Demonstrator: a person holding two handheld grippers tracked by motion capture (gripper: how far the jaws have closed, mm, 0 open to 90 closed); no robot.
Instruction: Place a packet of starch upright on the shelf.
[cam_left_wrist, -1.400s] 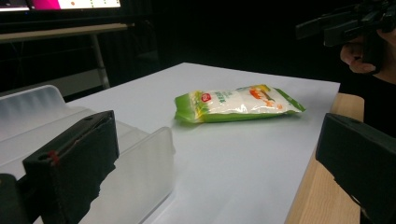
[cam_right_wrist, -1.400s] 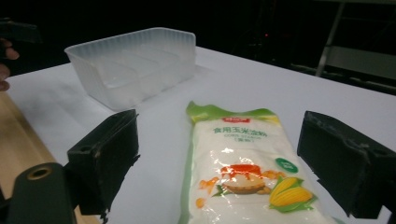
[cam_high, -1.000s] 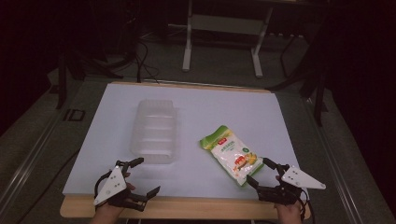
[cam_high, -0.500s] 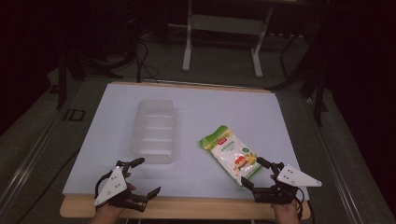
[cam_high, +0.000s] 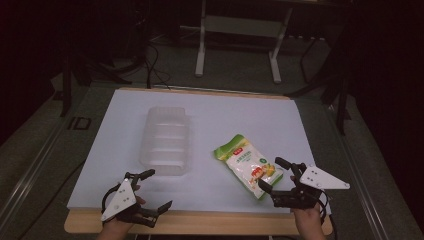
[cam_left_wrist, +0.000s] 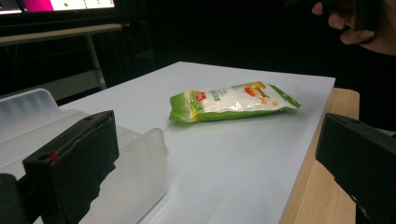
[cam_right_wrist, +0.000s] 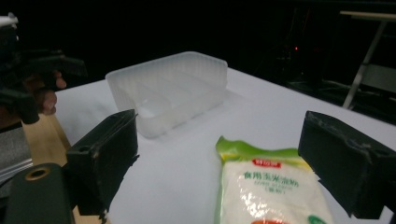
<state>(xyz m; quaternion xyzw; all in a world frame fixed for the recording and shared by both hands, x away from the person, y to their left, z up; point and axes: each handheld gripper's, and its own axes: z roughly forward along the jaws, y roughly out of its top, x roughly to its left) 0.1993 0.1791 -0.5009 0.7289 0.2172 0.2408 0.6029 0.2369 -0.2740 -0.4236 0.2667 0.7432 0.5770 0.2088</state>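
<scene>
Right gripper (cam_high: 274, 176), jaws spread wide, sits at the near end of the snack bag (cam_high: 247, 165), whose long axis runs diagonally away toward the tray (cam_high: 165, 140), while the left gripper (cam_high: 159, 191), also spread, waits farther off.

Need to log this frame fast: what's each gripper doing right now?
Left gripper: open, holding nothing, near the clear plastic tray.
Right gripper: open, holding nothing, jaws at the end of the snack bag.
</scene>
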